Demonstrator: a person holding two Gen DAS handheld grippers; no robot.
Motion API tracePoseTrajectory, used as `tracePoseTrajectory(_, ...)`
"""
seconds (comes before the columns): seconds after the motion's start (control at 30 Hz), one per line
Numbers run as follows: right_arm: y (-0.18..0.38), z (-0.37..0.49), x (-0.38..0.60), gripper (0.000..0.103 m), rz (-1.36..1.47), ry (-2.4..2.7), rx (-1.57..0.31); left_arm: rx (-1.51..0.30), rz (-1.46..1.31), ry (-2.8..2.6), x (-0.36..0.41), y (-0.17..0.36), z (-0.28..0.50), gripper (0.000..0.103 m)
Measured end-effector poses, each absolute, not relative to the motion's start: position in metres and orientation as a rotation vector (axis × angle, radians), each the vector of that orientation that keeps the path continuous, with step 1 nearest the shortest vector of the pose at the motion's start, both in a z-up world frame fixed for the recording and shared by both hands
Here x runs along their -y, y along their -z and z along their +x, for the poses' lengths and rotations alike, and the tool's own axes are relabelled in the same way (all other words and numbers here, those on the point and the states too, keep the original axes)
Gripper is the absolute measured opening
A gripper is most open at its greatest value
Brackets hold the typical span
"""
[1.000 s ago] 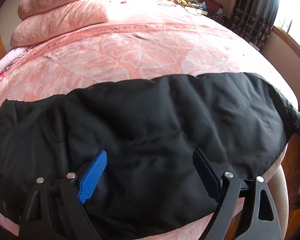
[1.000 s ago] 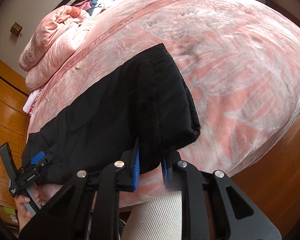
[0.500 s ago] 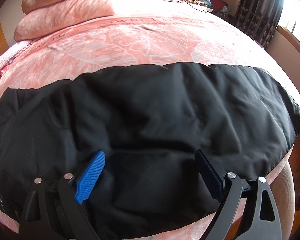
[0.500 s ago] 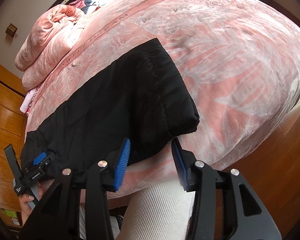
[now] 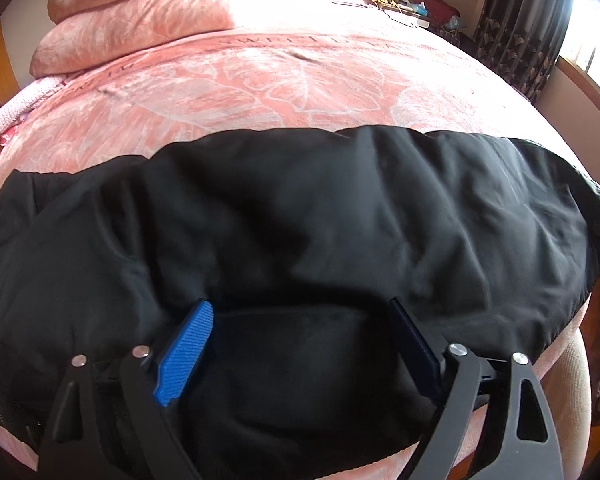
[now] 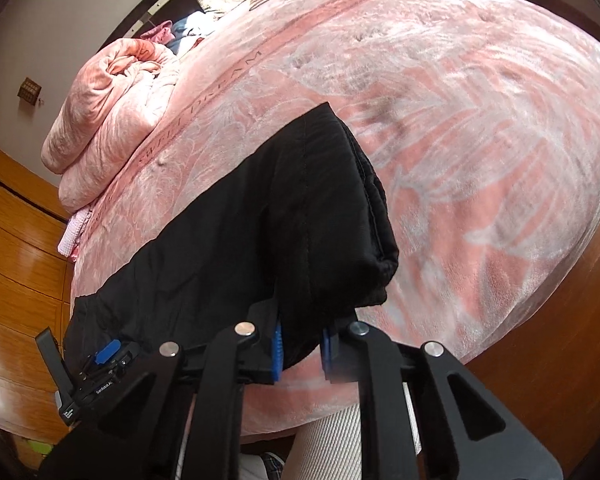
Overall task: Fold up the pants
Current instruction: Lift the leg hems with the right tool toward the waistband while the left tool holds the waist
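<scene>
Black, padded pants (image 5: 300,216) across lower frame on pink bedspread (image 5: 284,80); right gripper (image 6: 300,346) clamped on hem corner, left gripper (image 5: 300,340) apart over cloth — thick layers likely slipping, corner sliding off bed edge.

Pink bed (image 5: 260,80), dark curtains (image 5: 519,36)

"SWEET DREAM" runs across the pink bedspread (image 6: 479,128), partly legible in both views. Small white lettering on the left hand-held gripper (image 6: 108,352) reads roughly "GenRobot.AI".
</scene>
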State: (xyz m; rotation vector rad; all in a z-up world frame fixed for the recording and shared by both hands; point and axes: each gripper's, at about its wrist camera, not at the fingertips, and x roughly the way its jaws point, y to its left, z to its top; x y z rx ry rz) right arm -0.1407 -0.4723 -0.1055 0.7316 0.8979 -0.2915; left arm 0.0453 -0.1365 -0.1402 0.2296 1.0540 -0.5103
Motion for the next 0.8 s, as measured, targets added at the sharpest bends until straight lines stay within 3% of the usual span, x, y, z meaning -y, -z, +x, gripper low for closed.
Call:
tracePoseTrajectory(0.3, 0.017, -0.079, 0.362, 0.012, 0.313, 0.052, -0.787, -0.967, 0.195, 0.375, 0.067, 0.103, 0.05, 0.085)
tracePoseTrajectory(0.8, 0.066, 0.014, 0.135, 0.012, 0.072, -0.471, -0.959, -0.943, -0.001, 0.127, -0.06, 0.088, 0.067, 0.086)
